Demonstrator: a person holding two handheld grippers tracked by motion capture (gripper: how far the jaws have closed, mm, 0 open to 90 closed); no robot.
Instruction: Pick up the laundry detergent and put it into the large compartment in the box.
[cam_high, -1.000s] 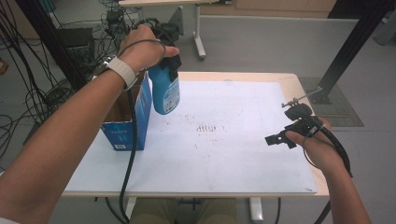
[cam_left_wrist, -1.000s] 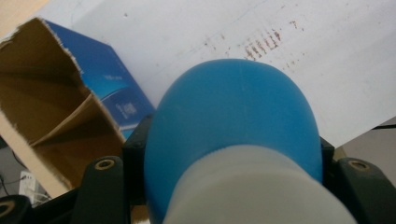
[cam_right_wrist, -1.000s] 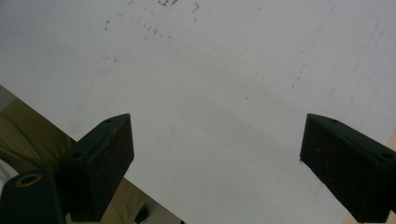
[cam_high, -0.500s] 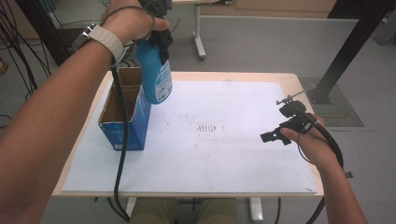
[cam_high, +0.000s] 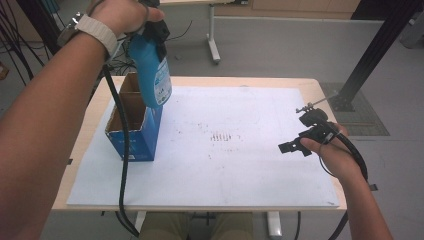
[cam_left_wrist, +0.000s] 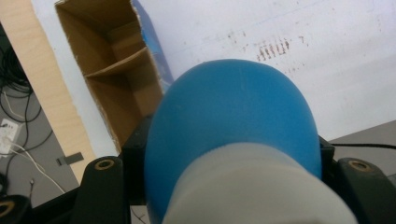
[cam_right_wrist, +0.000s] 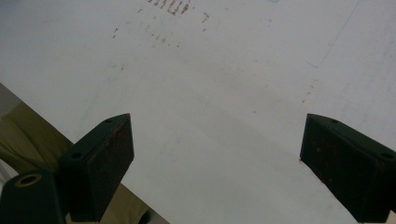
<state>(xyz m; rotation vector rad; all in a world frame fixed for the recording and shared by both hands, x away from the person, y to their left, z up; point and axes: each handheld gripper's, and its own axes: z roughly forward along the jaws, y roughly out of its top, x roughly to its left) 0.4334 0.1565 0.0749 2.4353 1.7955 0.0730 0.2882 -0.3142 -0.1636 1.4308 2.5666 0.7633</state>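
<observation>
Left gripper (cam_high: 152, 35) clamped on a blue bottle (cam_high: 151, 75), held up in the air at about eleven o'clock of the table (cam_high: 90, 125) in the high view. Bottle upright, base hanging just above the open top of a blue cardboard box (cam_high: 132, 132), a white label facing toward three o'clock. Seen from the left gripper view: rounded blue shoulder of the bottle (cam_left_wrist: 233, 121) wedged between the two black jaws, pale neck nearest the lens (cap itself too blurred to make out). Box (cam_left_wrist: 116, 79) at ten o'clock of that view, brown inside, split by a cardboard divider into two compartments, both without contents as far as visible.

Right gripper (cam_high: 292, 146) low over the white sheet (cam_high: 240, 165) at about three o'clock of the table, well apart from bottle and box. Jaws wide apart in the right gripper view (cam_right_wrist: 215, 158), nothing between them but bare sheet. Faint reddish marks (cam_high: 222, 136) near the sheet's middle, between the box and the right gripper.
</observation>
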